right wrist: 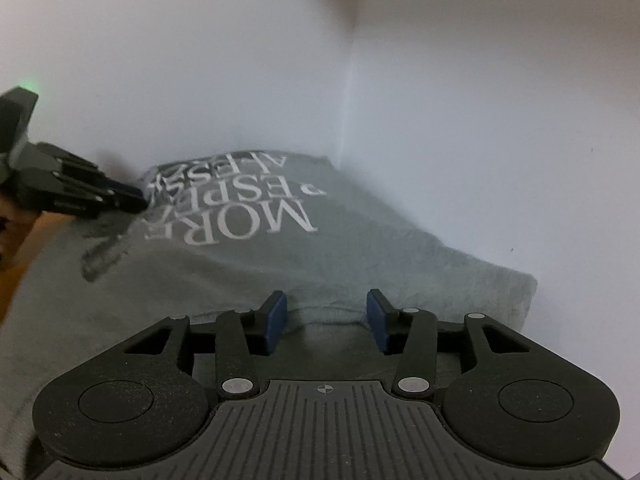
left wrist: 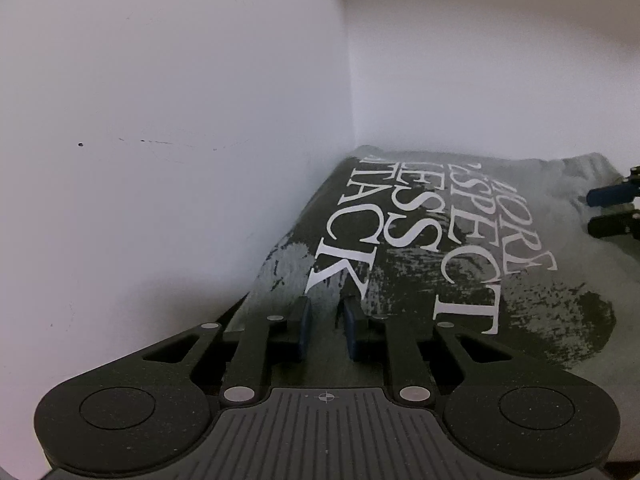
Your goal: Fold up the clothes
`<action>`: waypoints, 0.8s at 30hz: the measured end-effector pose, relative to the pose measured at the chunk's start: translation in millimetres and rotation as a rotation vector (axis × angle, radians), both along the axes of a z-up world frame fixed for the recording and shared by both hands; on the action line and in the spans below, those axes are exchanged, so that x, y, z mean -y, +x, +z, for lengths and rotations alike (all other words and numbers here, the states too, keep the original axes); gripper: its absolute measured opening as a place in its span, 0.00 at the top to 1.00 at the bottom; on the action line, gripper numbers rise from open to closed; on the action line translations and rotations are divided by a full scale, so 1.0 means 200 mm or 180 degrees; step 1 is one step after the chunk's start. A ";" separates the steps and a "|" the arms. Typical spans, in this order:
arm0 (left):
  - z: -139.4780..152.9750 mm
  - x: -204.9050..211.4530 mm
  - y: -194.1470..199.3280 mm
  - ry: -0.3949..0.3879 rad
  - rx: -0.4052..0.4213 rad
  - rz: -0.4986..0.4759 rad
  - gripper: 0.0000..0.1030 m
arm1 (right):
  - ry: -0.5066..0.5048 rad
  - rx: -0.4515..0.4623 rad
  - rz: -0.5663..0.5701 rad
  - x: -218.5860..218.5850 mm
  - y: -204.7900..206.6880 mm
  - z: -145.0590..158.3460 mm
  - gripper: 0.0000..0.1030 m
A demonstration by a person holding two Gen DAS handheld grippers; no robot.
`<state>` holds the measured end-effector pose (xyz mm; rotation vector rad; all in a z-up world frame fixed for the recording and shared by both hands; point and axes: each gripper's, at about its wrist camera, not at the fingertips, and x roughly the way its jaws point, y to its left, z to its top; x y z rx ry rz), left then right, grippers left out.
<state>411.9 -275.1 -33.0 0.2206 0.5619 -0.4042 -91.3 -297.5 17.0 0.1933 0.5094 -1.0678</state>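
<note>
Two grippers: both down on one garment, one on each side of it
Garment: grey cotton T-shirt with a dark brushed print and white block lettering [left wrist: 420, 248], lying flat-ish and pushed right into the corner where two white walls [left wrist: 160, 120] meet
Left gripper [left wrist: 325, 312]: blue pads sit close together over the printed part near the left wall, with a narrow gap between them; can't tell if any cloth is actually pinched in there
Right gripper [right wrist: 326, 316]: pads spread wide, nothing caught, parked at the plain grey edge by the right wall
Why there, my guess: one tool on each side lets the person lift or flatten the shirt evenly instead of dragging it crooked
Surface: bit of orange-brown table [right wrist: 16, 264] peeks out past the shirt's left side in the right wrist view
Fold status: honestly unclear, the bunched edges fit either a half-folded shirt or one just laid out for folding
</note>
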 end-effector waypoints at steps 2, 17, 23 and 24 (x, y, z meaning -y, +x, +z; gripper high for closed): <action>0.00 0.01 0.01 0.0018 0.0001 -0.0003 0.80 | -0.0038 -0.0048 0.0026 0.00 -0.01 -0.01 0.57; 0.06 -0.01 -0.09 -0.0062 0.0086 0.0124 0.47 | -0.0073 0.0505 -0.0107 -0.17 -0.07 0.07 0.55; 0.15 -0.01 -0.31 -0.0371 0.0039 -0.0044 0.25 | 0.0080 0.0986 0.0309 -0.38 0.15 0.06 0.50; 0.15 -0.01 -0.34 -0.0378 0.0030 -0.0064 0.25 | 0.0087 0.0954 0.0344 -0.41 0.19 0.05 0.49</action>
